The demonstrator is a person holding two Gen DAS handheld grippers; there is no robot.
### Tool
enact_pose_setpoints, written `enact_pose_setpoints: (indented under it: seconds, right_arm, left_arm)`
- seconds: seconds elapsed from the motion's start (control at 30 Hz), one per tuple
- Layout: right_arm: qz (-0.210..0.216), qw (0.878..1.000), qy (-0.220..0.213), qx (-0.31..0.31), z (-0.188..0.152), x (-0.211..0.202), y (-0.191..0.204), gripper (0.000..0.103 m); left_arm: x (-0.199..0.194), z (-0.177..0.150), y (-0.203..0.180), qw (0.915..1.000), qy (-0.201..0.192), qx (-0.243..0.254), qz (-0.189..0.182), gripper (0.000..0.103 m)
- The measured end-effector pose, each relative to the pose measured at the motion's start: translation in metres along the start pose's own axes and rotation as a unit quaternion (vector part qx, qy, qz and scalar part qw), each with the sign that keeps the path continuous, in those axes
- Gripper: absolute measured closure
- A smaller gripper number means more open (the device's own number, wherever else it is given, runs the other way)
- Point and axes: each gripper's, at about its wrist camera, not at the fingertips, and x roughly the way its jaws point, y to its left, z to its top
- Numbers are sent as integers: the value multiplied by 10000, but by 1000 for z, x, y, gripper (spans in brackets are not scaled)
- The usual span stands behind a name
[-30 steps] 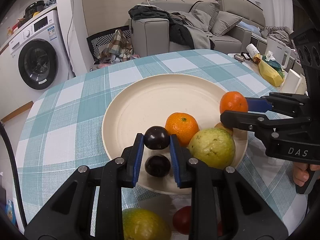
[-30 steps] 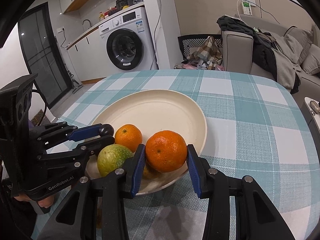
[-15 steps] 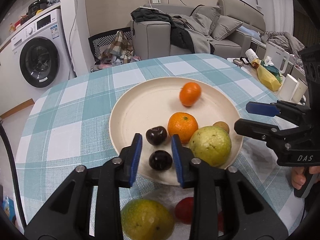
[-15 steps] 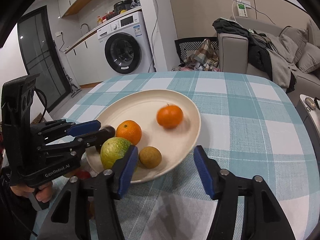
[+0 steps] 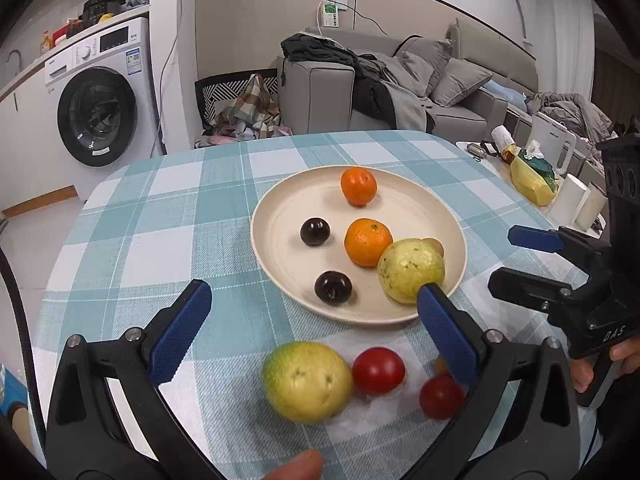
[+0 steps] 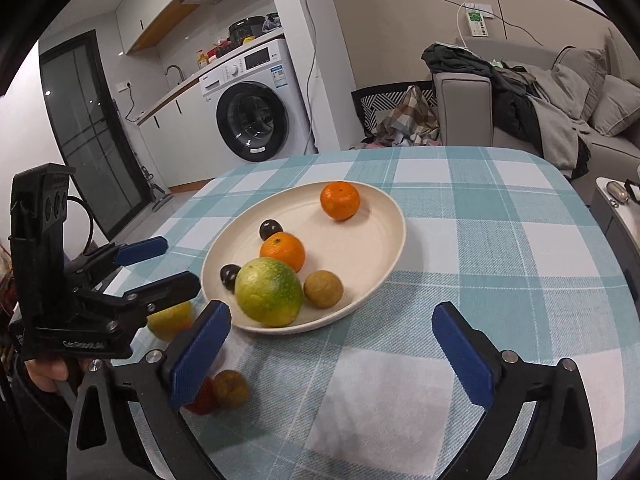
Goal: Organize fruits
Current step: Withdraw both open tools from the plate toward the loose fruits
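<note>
Checked tablecloth; dark plum stem faces camera.

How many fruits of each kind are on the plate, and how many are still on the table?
On the plate:
oranges: 2
dark plums: 2
guava: 1
small brown fruit: 1
On the table:
guava: 1
tomatoes: 2
small brown fruit: 1
Total: 10
</note>
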Motion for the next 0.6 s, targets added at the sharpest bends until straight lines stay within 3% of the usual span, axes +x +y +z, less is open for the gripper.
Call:
enact_pose_setpoints:
  seconds: [0.6]
  right_arm:
    - [69,9982,259,-534,-13,1,26,0]
  left_arm:
    - [-21,-39,13,9995,239,-199,99,0]
